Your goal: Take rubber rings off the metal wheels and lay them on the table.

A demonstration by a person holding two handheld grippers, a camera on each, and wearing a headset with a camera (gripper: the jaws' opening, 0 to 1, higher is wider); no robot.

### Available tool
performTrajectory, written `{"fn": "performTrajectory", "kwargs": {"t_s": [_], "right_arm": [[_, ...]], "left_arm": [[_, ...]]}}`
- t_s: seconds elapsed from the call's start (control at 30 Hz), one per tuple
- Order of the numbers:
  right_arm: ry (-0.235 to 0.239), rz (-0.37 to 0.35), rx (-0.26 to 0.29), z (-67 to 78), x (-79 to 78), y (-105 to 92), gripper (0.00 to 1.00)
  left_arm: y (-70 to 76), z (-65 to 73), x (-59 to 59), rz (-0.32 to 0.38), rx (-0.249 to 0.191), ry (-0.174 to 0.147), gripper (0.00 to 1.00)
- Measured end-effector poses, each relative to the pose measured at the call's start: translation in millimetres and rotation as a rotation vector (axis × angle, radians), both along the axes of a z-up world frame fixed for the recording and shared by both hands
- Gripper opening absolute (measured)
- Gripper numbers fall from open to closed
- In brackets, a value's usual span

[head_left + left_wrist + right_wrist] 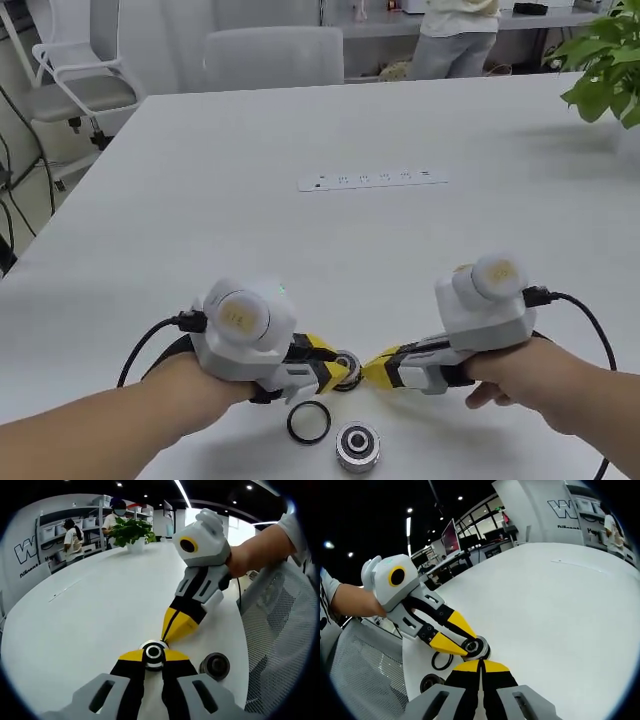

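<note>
My left gripper [338, 372] is shut on a small metal wheel [347, 366] just above the table's near edge. In the left gripper view its yellow tips [153, 656] clamp the wheel [153, 651] from both sides. My right gripper [372, 372] faces it, jaws shut, with its tips [167, 631] touching the wheel's rim. I cannot tell whether they pinch any rubber. In the right gripper view its own tips [481, 664] sit just under the wheel [477, 647]. A loose black rubber ring [308, 421] lies flat on the table below the grippers. A second metal wheel [357, 446] stands beside it.
The white table [330, 250] stretches away with a flat power strip [372, 180] near its middle. A potted plant [605, 70] is at the far right corner. Chairs [275, 55] and a standing person [455, 35] are beyond the far edge.
</note>
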State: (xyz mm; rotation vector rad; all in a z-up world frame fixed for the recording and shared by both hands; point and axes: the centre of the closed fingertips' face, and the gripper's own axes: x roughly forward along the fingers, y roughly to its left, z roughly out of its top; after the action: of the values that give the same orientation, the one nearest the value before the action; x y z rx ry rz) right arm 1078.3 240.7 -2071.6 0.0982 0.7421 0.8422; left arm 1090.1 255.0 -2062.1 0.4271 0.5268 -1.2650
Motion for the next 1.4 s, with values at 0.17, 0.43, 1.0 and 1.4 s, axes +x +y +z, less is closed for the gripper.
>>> {"fn": "performTrajectory", "kwargs": {"t_s": [0.17,0.43,1.0,1.4], "right_arm": [[0.01,-0.018,0.001,-2.3,1.3,-0.3,0.0],[0.037,-0.092,0.075,2.5,7.4,-2.7,0.0],[0.018,-0.071,0.095,8.6,5.7,3.4,0.0],[0.002,-0.044,0.104,10.5,4.2,11.7,0.0]], "left_arm": [[-0.3,0.2,-0.2,0.008,-0.003,0.0,0.07],[-1.1,0.4,-2.4,0.017,0.003,0.005,0.07],[-1.5,0.3,-2.9,0.022,0.019,-0.01,0.07],[-1.8,0.0,-2.8,0.028,0.017,-0.012,0.07]]}}
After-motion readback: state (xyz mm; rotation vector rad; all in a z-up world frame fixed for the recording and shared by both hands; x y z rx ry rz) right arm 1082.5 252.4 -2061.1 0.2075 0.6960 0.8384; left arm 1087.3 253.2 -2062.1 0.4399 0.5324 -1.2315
